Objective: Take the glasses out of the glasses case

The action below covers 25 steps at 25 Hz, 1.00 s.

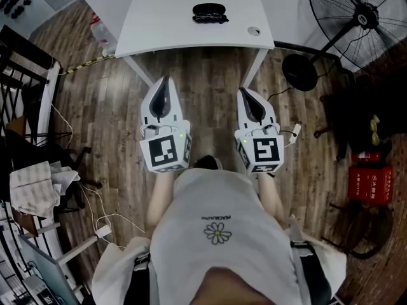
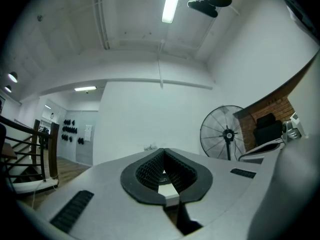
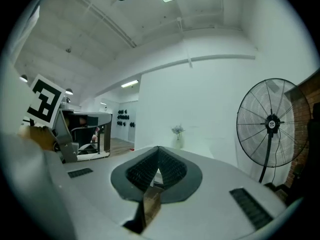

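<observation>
A black glasses case [image 1: 209, 9] lies shut on the white table [image 1: 159, 24], near its far middle. A thin dark shape runs along the case's near side; I cannot tell what it is. Both grippers are held out over the wooden floor, short of the table's near edge and pointing toward it. My left gripper [image 1: 165, 80] has its jaws together with nothing between them, and in the left gripper view the left gripper [image 2: 162, 152] shows its tips meeting. My right gripper [image 1: 244, 93] is shut and empty too, as the right gripper [image 3: 158, 149] shows close up. The case is in neither gripper view.
A small round white thing [image 1: 254, 31] sits at the table's right front corner. A standing fan [image 1: 364, 16] is to the right of the table, with red boxes [image 1: 370, 183] nearer on that side. A chair with cloth [image 1: 32, 186] and cables are on the left.
</observation>
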Each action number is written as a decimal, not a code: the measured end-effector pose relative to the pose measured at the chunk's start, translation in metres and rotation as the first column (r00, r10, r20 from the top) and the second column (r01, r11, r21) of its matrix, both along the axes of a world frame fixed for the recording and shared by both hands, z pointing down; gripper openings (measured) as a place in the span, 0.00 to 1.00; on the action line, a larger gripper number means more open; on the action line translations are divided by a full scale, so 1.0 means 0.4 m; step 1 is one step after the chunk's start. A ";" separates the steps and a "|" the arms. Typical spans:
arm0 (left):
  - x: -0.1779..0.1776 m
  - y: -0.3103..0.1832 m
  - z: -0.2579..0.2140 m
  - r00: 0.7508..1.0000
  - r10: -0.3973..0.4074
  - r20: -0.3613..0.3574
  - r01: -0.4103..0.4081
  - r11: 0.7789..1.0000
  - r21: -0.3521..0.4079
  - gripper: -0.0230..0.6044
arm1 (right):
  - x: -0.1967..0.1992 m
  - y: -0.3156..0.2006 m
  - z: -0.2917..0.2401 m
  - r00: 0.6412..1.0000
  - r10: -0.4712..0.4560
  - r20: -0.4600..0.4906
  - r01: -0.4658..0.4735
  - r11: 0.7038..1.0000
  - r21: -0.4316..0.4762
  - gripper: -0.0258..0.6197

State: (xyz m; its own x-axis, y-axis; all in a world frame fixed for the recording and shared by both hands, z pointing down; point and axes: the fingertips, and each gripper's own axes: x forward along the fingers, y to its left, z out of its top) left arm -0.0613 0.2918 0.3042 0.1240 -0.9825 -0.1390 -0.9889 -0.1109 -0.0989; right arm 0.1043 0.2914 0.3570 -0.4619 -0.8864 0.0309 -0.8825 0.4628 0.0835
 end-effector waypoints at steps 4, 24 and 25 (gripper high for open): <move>-0.002 -0.007 0.008 1.000 0.005 -0.020 -0.005 1.000 -0.016 0.06 | -0.002 -0.009 0.004 1.000 0.003 0.009 -0.003 1.000 -0.019 0.05; -0.022 -0.341 -0.008 0.995 0.072 -0.070 -0.071 0.997 0.024 0.06 | 0.028 -0.289 0.013 0.998 0.045 -0.036 -0.044 0.999 0.013 0.05; -0.023 -0.369 -0.010 0.995 0.077 -0.070 -0.076 0.997 0.025 0.06 | 0.023 -0.315 0.012 0.998 0.044 -0.035 -0.044 0.999 0.010 0.05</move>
